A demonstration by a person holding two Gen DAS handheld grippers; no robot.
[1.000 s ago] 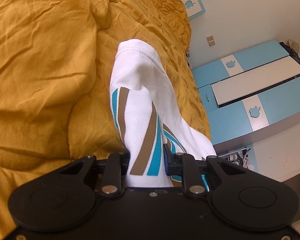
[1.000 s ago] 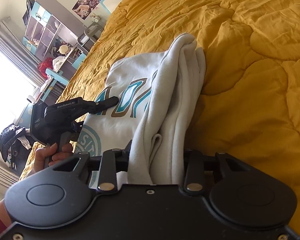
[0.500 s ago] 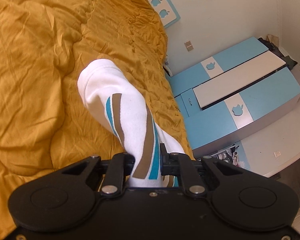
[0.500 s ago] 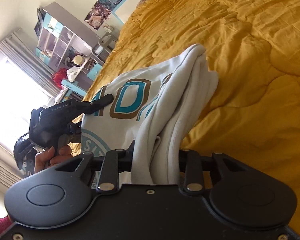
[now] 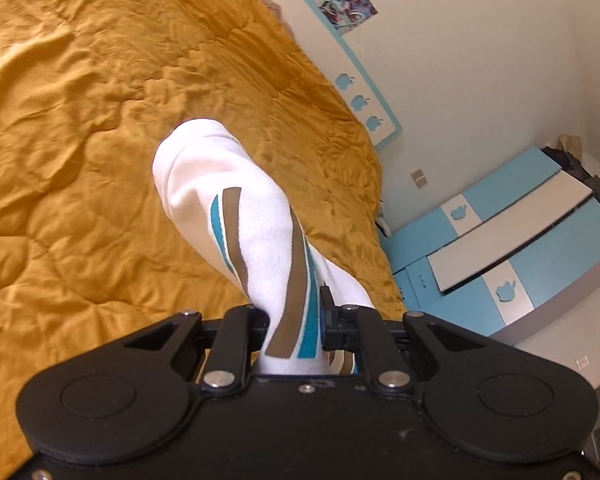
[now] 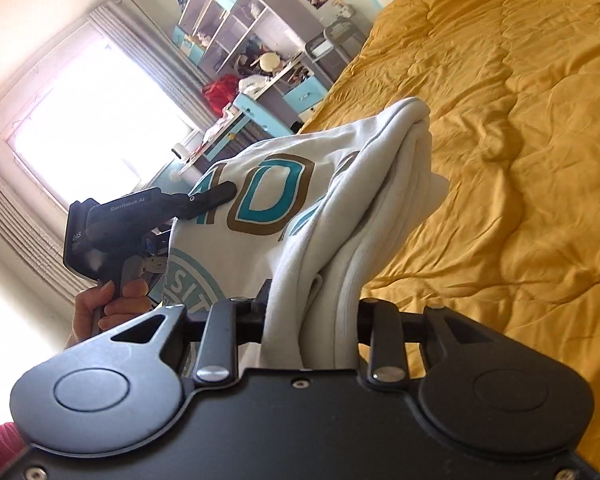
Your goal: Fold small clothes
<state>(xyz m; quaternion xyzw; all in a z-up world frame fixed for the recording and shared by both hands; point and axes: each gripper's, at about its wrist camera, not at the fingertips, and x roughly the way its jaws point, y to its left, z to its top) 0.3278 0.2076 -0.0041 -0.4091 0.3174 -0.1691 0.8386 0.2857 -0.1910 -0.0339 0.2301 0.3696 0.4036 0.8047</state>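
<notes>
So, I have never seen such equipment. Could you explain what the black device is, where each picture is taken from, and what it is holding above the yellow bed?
There is no robot here. A person holds one hand tool with two fingers in each hand, and each tool carries a wide-angle camera that looks forward along its fingers. The black shape at the bottom of each picture is the tool itself.

In the left camera's picture, the left gripper is shut on a white sweatshirt with teal and brown print.

In the right camera's picture, the right gripper is shut on a bunched part of the same sweatshirt. You also see the other tool there, held by the person's hand.

Below lies a yellow quilt on the bed. The sweatshirt appears lifted between the tools.
</notes>
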